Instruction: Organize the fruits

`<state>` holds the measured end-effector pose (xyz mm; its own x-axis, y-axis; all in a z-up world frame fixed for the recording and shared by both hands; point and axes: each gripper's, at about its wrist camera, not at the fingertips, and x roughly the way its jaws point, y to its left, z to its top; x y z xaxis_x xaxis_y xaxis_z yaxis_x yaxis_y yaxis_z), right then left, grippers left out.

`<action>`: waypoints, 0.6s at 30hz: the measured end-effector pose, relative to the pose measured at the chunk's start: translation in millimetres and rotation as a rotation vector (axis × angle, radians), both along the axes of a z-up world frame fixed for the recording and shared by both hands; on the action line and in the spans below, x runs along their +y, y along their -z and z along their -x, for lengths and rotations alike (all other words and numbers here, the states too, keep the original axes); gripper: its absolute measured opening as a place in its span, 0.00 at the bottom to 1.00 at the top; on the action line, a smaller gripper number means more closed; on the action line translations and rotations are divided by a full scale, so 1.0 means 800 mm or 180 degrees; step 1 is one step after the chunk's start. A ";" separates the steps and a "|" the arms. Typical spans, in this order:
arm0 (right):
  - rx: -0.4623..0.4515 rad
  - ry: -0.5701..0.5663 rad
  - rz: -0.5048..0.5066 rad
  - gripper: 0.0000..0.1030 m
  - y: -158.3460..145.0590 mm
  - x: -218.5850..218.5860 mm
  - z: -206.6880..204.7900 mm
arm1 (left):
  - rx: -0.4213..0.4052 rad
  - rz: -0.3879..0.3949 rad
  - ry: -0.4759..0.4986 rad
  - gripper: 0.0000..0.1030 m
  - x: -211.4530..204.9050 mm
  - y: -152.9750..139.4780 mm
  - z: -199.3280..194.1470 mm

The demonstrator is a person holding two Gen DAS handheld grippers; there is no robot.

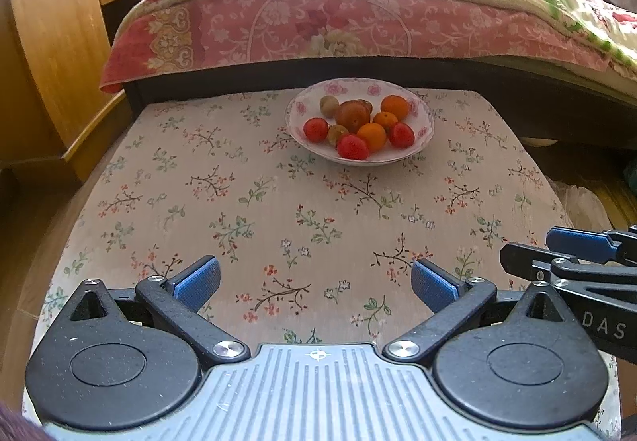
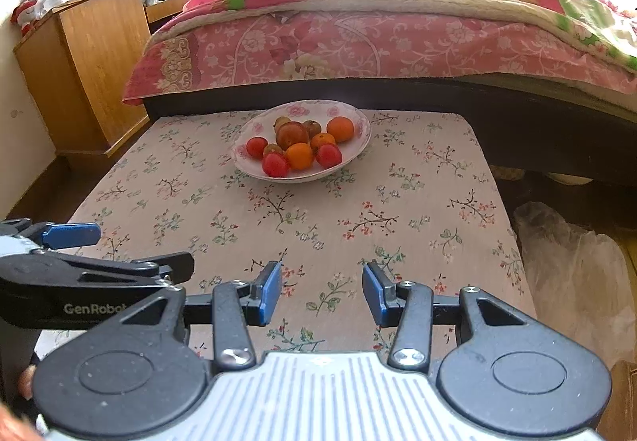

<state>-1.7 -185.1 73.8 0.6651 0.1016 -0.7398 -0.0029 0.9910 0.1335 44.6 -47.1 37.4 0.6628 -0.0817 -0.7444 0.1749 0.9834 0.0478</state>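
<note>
A white floral bowl [image 1: 422,122] [image 2: 358,122] stands at the far side of the flowered table [image 1: 278,210] [image 2: 418,202]. It holds several fruits: red ones [image 1: 352,146] [image 2: 275,164], oranges [image 1: 395,106] [image 2: 340,128], a brownish apple [image 1: 352,114] [image 2: 292,134] and small green-brown ones. My left gripper [image 1: 316,281] hovers over the near table edge, open wide and empty. My right gripper [image 2: 322,291] is beside it, open with a narrower gap and nothing between its blue pads [image 2: 270,291]. Each gripper shows in the other's view [image 1: 565,258] [image 2: 91,254].
A bed with a pink floral blanket [image 1: 338,23] [image 2: 358,43] runs behind the table. A wooden cabinet [image 1: 59,43] [image 2: 91,55] stands at the left. A plastic bag [image 2: 573,274] lies on the floor to the right of the table.
</note>
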 end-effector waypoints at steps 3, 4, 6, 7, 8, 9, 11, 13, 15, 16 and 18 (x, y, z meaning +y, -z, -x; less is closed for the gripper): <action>0.0019 -0.0006 -0.0014 0.46 0.000 0.002 0.005 | 0.0014 0.0006 -0.0013 1.00 0.001 0.002 0.003; 0.0027 -0.0009 -0.0017 0.46 0.001 0.002 0.006 | 0.0016 0.0001 -0.0018 1.00 0.001 0.002 0.004; 0.0041 -0.0018 -0.0014 0.46 0.001 0.004 0.008 | 0.0008 -0.0028 -0.0027 1.00 0.001 0.003 0.006; 0.0051 -0.0026 -0.0011 0.46 0.002 0.005 0.009 | 0.0004 -0.0039 -0.0029 1.00 0.000 0.003 0.007; 0.0059 -0.0034 -0.0009 0.46 0.003 0.006 0.010 | 0.0003 -0.0063 -0.0031 1.00 0.000 0.003 0.008; 0.0064 -0.0042 -0.0007 0.46 0.003 0.007 0.011 | -0.0003 -0.0085 -0.0030 1.00 -0.001 0.003 0.009; 0.0064 -0.0048 0.0016 0.46 0.004 0.009 0.013 | -0.0005 -0.0097 -0.0032 1.00 -0.001 0.004 0.011; 0.0070 -0.0050 0.0003 0.46 0.004 0.009 0.015 | 0.0000 -0.0084 -0.0038 1.00 -0.001 0.004 0.012; 0.0062 -0.0052 0.0008 0.46 0.003 0.009 0.016 | -0.0002 -0.0075 -0.0046 1.00 0.000 0.004 0.013; 0.0057 -0.0052 0.0010 0.46 0.003 0.009 0.017 | -0.0002 -0.0073 -0.0048 1.00 0.000 0.004 0.014; 0.0060 -0.0051 0.0006 0.46 0.004 0.009 0.017 | 0.0001 -0.0073 -0.0048 1.00 0.000 0.004 0.014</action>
<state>-14.9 -177.7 70.8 0.6493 0.1108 -0.7524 -0.0162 0.9911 0.1319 33.5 -46.7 34.5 0.6636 -0.0547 -0.7461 0.1601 0.9846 0.0702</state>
